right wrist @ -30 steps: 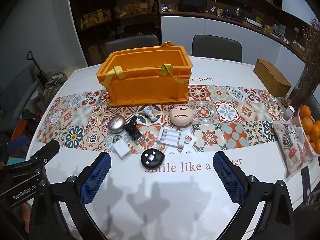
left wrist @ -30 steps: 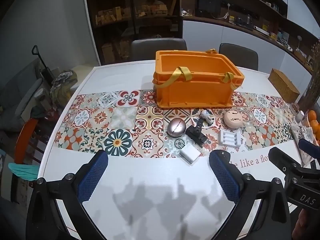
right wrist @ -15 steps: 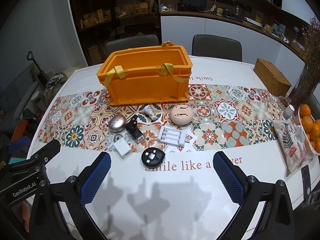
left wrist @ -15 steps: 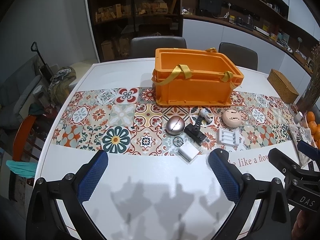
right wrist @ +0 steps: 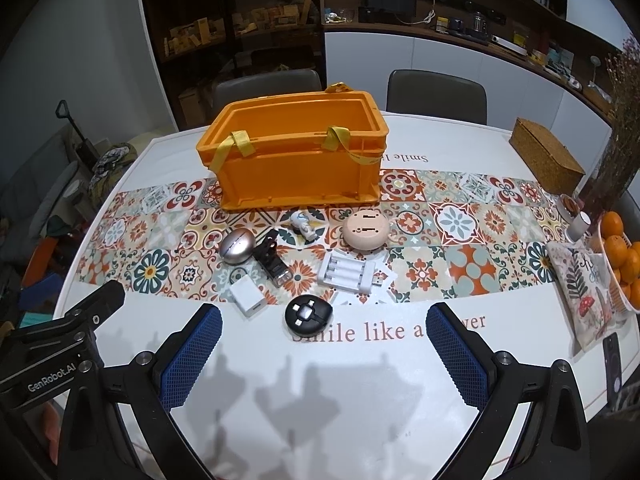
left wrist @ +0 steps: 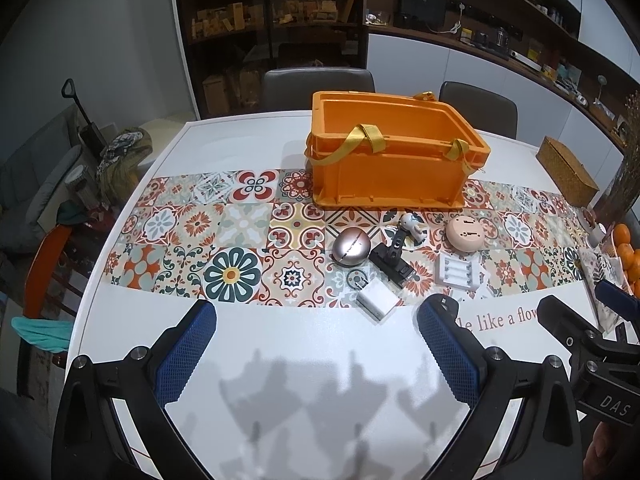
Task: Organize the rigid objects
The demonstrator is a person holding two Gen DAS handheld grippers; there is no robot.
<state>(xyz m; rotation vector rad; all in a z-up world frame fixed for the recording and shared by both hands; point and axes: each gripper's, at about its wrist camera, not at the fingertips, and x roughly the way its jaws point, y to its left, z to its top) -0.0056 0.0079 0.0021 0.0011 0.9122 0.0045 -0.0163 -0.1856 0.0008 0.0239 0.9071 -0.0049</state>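
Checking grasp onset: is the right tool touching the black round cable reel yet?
Apart. The right wrist view shows bare white table between the open right tool and the black round cable reel.

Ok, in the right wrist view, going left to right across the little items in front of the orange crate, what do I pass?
Silver egg-shaped case → black clip gadget → round black cable reel → white battery holder → round peach case.

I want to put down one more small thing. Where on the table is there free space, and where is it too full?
Free: the white strip of table between both open grippers and the small items; also the tiled runner left of the silver egg-shaped case. Crowded: in front of the orange crate, around the battery holder and black round reel.
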